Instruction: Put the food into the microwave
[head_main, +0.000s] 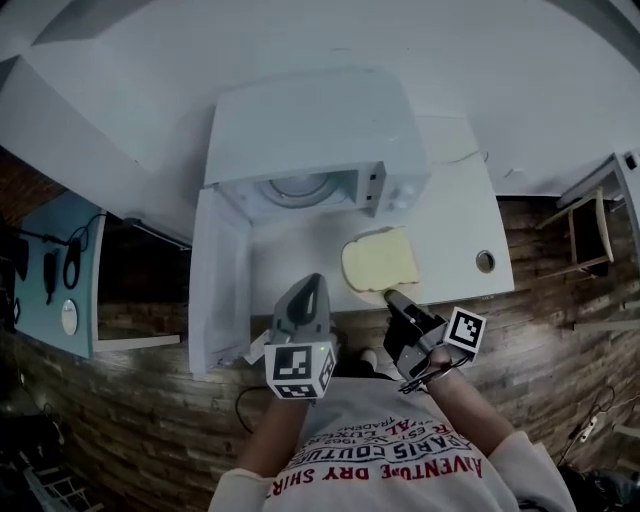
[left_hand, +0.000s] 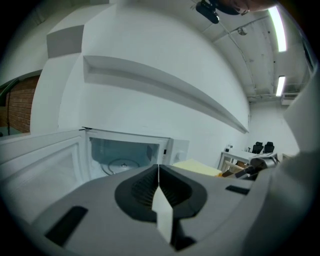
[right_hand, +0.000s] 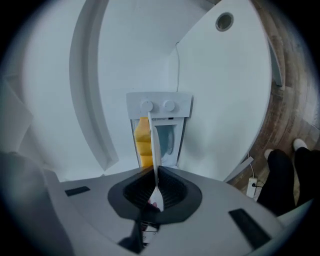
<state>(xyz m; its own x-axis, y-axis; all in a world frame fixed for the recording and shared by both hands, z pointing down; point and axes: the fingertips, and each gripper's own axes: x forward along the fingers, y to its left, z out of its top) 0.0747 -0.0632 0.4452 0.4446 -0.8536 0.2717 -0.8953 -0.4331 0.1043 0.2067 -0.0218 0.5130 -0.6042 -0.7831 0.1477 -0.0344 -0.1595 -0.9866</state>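
Note:
A white microwave (head_main: 310, 130) stands on the white table (head_main: 450, 215) with its door (head_main: 218, 270) swung open to the left. The glass turntable (left_hand: 122, 162) shows inside. In front of it a slice of yellow food (head_main: 382, 257) lies on a pale plate (head_main: 352, 283). My right gripper (head_main: 392, 296) is shut on the plate's near rim. In the right gripper view the plate (right_hand: 152, 135) runs edge-on out of the jaws of the right gripper (right_hand: 155, 172), with the food (right_hand: 142, 137) beside it. My left gripper (head_main: 312, 282) hangs shut and empty left of the plate, pointing at the cavity.
A round cable hole (head_main: 485, 262) sits near the table's right front corner. A wooden chair (head_main: 585, 230) stands at the right on the brick-patterned floor. A pale blue side table (head_main: 60, 270) with cables is at the left. A power strip (right_hand: 252, 185) lies on the floor.

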